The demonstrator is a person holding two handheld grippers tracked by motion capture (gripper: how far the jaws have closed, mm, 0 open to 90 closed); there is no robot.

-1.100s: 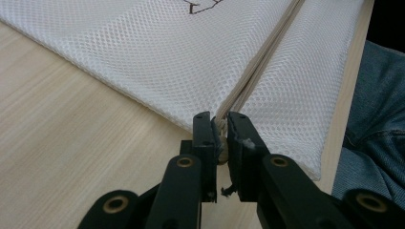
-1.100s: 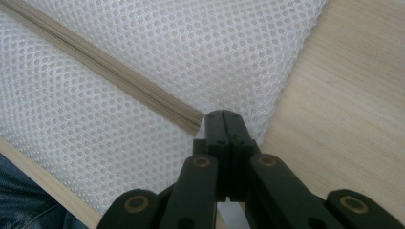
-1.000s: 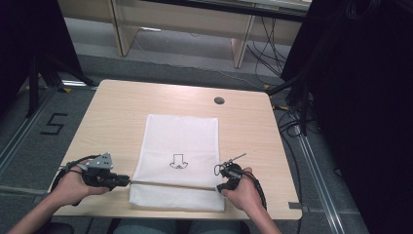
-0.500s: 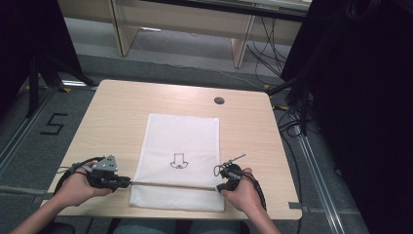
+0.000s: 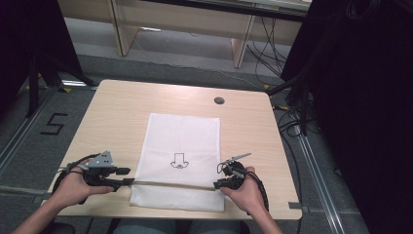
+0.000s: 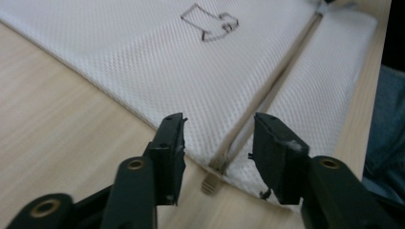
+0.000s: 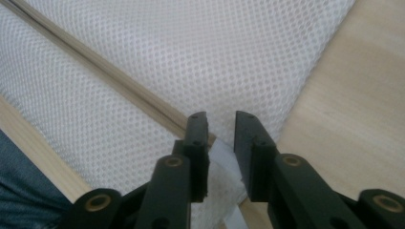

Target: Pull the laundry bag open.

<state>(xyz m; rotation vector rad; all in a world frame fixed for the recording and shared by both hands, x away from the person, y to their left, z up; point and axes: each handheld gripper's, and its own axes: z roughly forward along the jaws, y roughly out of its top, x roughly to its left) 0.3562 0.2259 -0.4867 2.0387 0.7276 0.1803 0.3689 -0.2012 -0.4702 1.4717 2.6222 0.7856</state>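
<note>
Both grippers have just been opening: the left gripper [image 6: 217,143] now stands wide, the right gripper [image 7: 222,143] partly, releasing the white mesh laundry bag [image 5: 180,141] lying at the table's [image 5: 122,107] near edge.

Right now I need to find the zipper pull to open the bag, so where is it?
The zipper pull lies at the left end of the zipper, off the mesh bag's edge on the table, between the left gripper's open fingers.
</note>
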